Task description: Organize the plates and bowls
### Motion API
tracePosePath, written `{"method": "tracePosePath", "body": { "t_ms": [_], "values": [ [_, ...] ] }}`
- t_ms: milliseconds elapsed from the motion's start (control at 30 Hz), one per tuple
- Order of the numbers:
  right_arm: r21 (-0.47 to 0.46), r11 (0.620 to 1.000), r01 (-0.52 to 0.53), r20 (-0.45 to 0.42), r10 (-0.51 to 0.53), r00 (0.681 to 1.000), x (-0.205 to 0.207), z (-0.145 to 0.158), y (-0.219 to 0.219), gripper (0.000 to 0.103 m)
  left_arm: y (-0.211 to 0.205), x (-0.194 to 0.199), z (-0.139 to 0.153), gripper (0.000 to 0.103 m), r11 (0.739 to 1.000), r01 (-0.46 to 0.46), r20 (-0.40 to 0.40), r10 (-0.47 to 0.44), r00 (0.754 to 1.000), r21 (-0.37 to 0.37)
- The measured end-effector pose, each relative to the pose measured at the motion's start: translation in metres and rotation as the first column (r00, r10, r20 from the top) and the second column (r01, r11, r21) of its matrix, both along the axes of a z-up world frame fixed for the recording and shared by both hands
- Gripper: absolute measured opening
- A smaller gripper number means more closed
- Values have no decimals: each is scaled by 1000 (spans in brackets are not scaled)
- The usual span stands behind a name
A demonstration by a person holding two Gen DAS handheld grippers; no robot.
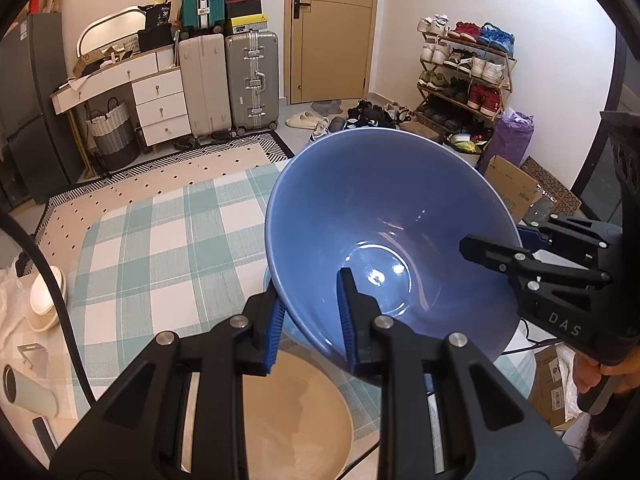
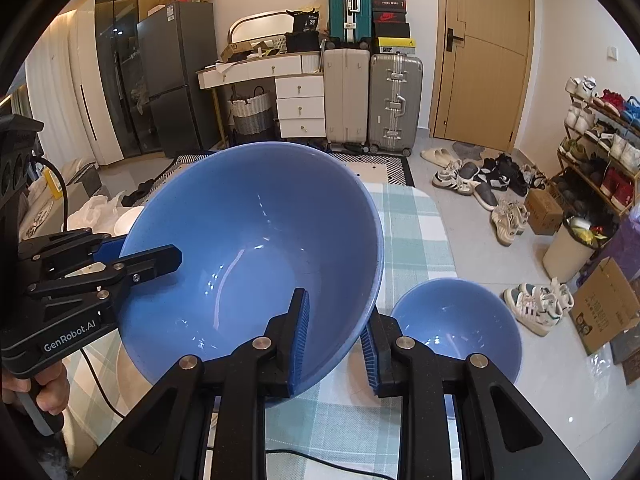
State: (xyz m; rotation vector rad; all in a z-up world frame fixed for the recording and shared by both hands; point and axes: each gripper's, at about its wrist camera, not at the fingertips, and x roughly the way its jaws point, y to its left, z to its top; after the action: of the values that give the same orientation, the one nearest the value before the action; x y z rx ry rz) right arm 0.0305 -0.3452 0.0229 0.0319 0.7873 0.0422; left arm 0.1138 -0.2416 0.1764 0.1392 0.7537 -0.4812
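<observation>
Large bowl [image 1: 384, 220] lifted, tilted, above checked surface [image 1: 160, 240]. Left tongs [image 1: 310, 320] clamped on its rim at 6 o'clock in left view, one finger inside, one outside. Right tongs [image 2: 334, 344] clamped on rim at 5 o'clock in right view, same straddle. Small bowl [image 2: 460, 320] on surface, just beside right tongs at 3 o'clock. Tan plate [image 1: 292, 420] under left tongs.

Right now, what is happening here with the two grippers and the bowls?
A person holds one large glossy blue ceramic bowl with both handheld grippers. The left gripper and the right gripper each pinch its rim on opposite sides, above the green checked tablecloth. A smaller blue bowl and a round beige plate lie below.
</observation>
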Motion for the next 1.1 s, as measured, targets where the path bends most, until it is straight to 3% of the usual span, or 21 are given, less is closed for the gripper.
{"method": "tracePosePath", "body": {
  "t_ms": [500, 1100],
  "values": [
    [10, 1000, -7, -68, 7, 998, 40, -50, 3, 25, -1, 56, -61, 21, 1000, -28, -67, 29, 997, 10],
    [5, 1000, -1, -128, 2, 992, 81, -99, -6, 26, -17, 112, -133, 21, 996, -49, -101, 57, 993, 78]
  ]
}}
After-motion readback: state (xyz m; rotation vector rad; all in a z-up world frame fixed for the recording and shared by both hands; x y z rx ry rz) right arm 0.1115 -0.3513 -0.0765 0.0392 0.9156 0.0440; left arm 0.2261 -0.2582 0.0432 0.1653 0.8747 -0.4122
